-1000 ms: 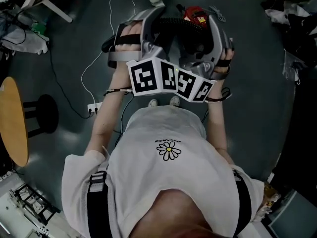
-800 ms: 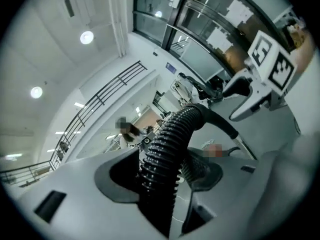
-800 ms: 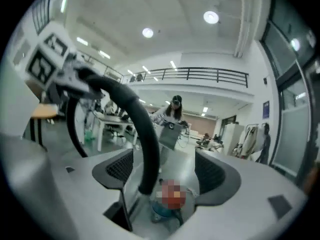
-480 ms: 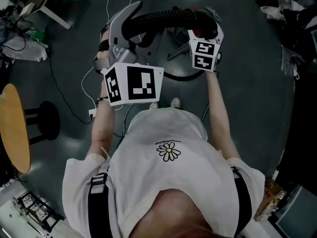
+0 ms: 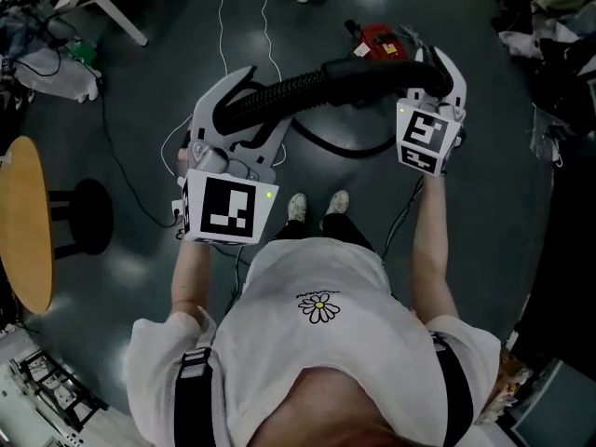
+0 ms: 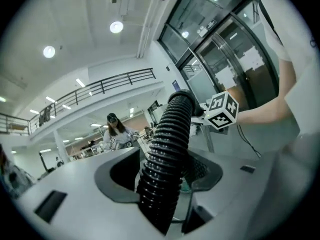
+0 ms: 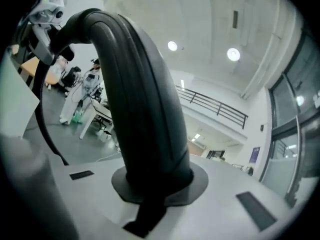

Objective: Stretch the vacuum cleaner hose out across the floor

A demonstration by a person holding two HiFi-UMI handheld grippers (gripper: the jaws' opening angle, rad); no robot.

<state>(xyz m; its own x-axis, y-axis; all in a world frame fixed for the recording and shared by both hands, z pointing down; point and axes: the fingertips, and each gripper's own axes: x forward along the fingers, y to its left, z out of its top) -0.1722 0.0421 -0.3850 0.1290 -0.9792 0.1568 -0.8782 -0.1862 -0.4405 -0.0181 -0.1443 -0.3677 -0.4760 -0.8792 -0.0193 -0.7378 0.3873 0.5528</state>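
Top centre, left gripper (image 5: 247, 110) and right gripper (image 5: 430, 74) (jaws just closed in) both clamp the hose (image 5: 307, 89), vacuum (image 5: 377, 37) and cables (image 5: 223, 26) nearby.

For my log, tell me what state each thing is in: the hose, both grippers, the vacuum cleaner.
hose: partly lifted, the rest trailing on the floor.
left gripper: shut on the hose's ribbed part.
right gripper: jaws have just been closing, now shut on the hose's smooth curved end.
red vacuum cleaner: on the floor.
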